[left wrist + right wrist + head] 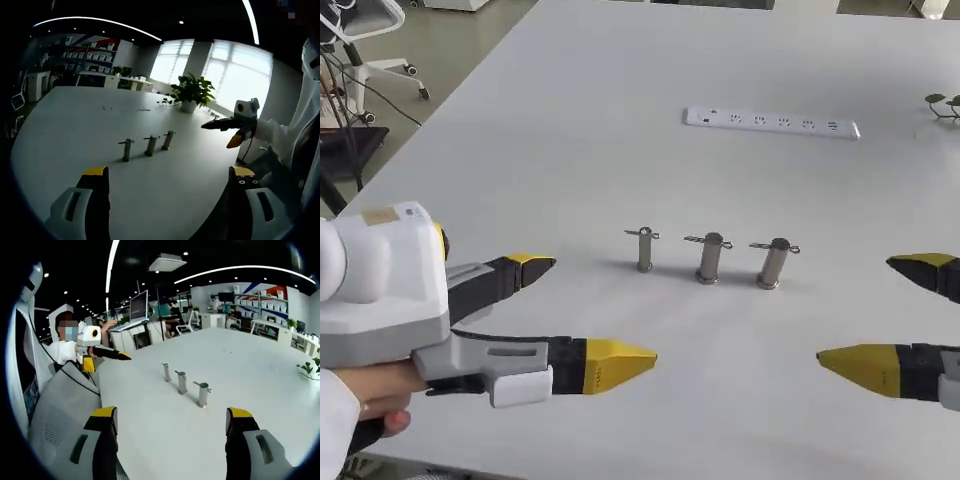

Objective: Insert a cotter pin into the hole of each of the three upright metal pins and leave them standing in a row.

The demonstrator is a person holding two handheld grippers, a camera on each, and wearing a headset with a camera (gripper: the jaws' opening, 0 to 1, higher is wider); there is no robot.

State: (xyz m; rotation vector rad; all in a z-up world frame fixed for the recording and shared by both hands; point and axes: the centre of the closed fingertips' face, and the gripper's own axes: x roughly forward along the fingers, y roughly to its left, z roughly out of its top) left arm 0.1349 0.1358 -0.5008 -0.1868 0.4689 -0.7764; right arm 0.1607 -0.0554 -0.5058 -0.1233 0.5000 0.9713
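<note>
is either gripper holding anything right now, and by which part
Nothing is held. The left gripper and the right gripper are both open and empty, clear of the three metal pins standing in a row.

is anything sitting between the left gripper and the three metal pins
Nothing visible: only bare table lies between the left gripper and the nearest pin. The power strip lies well behind it.

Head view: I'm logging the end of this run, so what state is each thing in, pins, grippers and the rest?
left metal pin: upright, cotter pin through its hole
middle metal pin: upright, cotter pin in
right metal pin: upright, cotter pin in
left gripper: open, holding nothing
right gripper: open, holding nothing
power strip: lying flat, sockets look empty
</note>
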